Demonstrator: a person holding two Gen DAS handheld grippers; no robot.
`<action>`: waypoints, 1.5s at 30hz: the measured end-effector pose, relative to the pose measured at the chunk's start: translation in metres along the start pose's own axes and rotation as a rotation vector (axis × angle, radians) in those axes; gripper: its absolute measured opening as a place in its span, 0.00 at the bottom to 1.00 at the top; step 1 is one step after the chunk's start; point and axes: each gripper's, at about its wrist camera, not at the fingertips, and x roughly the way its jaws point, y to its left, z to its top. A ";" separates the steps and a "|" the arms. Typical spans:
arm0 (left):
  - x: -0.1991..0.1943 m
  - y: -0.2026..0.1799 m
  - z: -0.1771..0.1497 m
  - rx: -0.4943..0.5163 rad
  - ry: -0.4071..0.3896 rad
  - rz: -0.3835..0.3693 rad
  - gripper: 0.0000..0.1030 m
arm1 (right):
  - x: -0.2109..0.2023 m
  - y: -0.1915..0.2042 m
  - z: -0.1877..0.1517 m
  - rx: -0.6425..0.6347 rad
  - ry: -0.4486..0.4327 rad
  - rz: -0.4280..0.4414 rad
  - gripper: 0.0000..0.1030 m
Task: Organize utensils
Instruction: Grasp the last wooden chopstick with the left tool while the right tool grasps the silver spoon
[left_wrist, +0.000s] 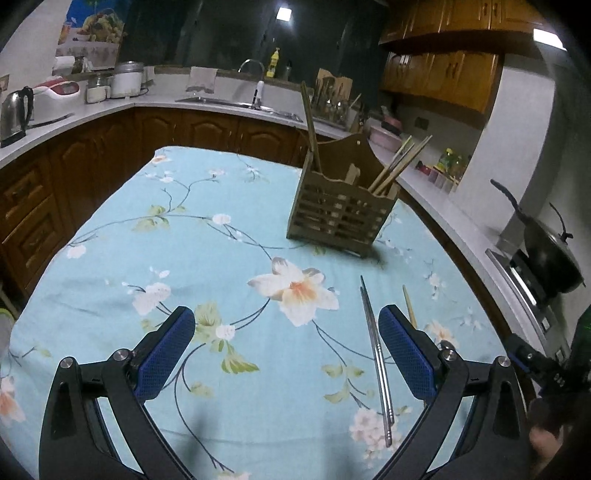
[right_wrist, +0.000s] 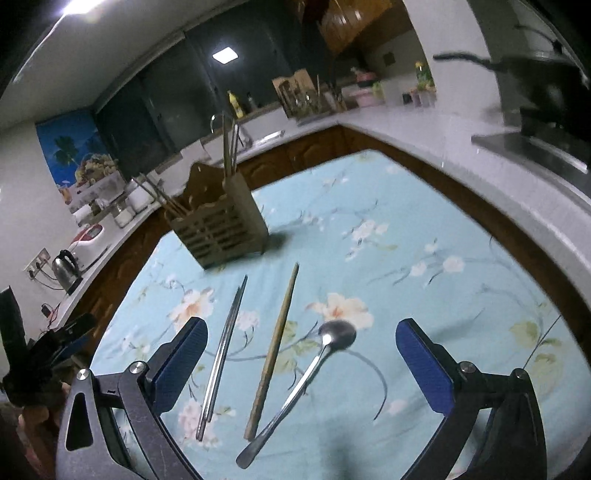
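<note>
A slatted wooden utensil holder (left_wrist: 341, 206) stands on the floral tablecloth with several chopsticks upright in it; it also shows in the right wrist view (right_wrist: 221, 225). A pair of metal chopsticks (right_wrist: 221, 354) (left_wrist: 376, 354), a wooden chopstick (right_wrist: 275, 350) (left_wrist: 409, 306) and a metal spoon (right_wrist: 306, 376) lie flat on the cloth. My right gripper (right_wrist: 301, 354) is open above the wooden chopstick and spoon, holding nothing. My left gripper (left_wrist: 286, 347) is open and empty, with the metal chopsticks just inside its right finger.
The table (left_wrist: 110, 295) is covered by a light blue flowered cloth. White kitchen counters (left_wrist: 221, 99) with wooden cabinets run around it. A kettle (left_wrist: 14, 114) stands at left and a black wok (left_wrist: 550, 258) on the stove at right.
</note>
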 end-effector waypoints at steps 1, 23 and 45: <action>0.001 0.000 0.000 -0.002 0.005 -0.001 0.99 | 0.003 0.000 -0.001 0.005 0.011 0.010 0.98; 0.065 -0.080 0.005 0.143 0.198 -0.163 0.96 | 0.078 -0.041 0.000 0.086 0.186 -0.081 0.05; 0.200 -0.213 -0.013 0.485 0.440 -0.135 0.05 | 0.045 -0.101 0.011 0.193 0.110 -0.026 0.04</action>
